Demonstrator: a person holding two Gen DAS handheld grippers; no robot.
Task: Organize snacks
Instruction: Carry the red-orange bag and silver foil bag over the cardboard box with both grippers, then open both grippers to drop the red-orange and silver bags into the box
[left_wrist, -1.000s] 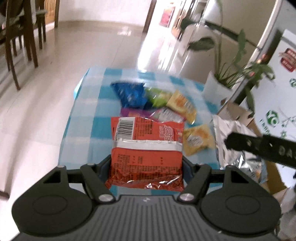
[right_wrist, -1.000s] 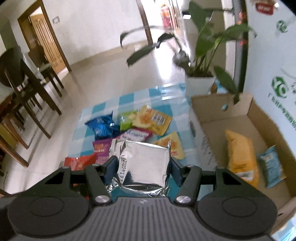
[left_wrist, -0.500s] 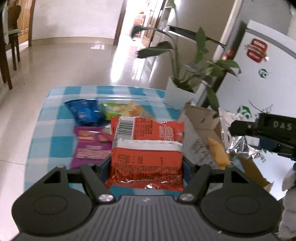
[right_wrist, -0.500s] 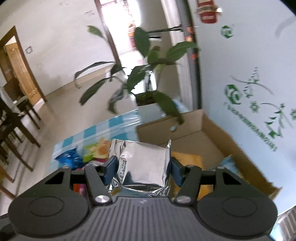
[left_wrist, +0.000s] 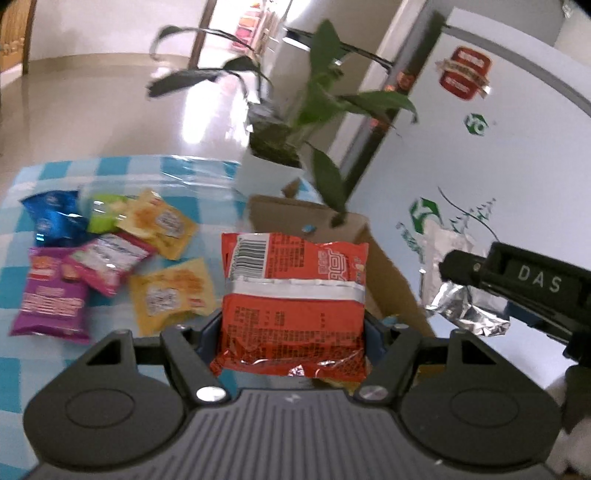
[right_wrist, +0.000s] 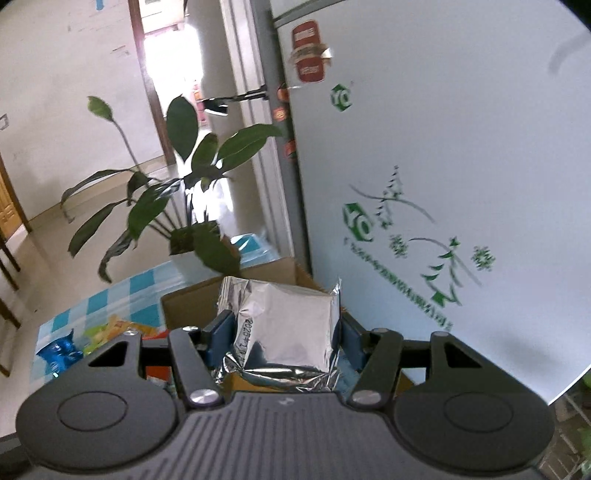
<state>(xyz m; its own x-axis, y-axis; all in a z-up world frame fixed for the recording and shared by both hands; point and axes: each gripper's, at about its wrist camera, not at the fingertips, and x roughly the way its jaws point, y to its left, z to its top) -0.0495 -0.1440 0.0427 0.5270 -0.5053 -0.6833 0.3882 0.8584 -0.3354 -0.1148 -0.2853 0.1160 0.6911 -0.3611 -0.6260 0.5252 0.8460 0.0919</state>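
My left gripper (left_wrist: 293, 328) is shut on a red snack packet (left_wrist: 295, 295) and holds it in the air by the near wall of the cardboard box (left_wrist: 317, 221). My right gripper (right_wrist: 282, 336) is shut on a silver foil packet (right_wrist: 291, 328) and holds it over the open box (right_wrist: 192, 302). The right gripper and its foil packet (left_wrist: 458, 295) also show at the right of the left wrist view. Several loose snack packets lie on the blue checked tablecloth (left_wrist: 110, 173): blue (left_wrist: 51, 218), green (left_wrist: 103, 214), yellow (left_wrist: 155, 221), pink (left_wrist: 103, 262), purple (left_wrist: 51, 299).
A potted plant (left_wrist: 273, 162) in a white pot stands on the table behind the box. A white fridge (right_wrist: 424, 184) with stickers rises right beside the box. Tiled floor lies beyond the table's far edge.
Both grippers have swung right toward the box, each still holding its packet. The right gripper has moved from above the tablecloth to over the box, now facing the fridge.
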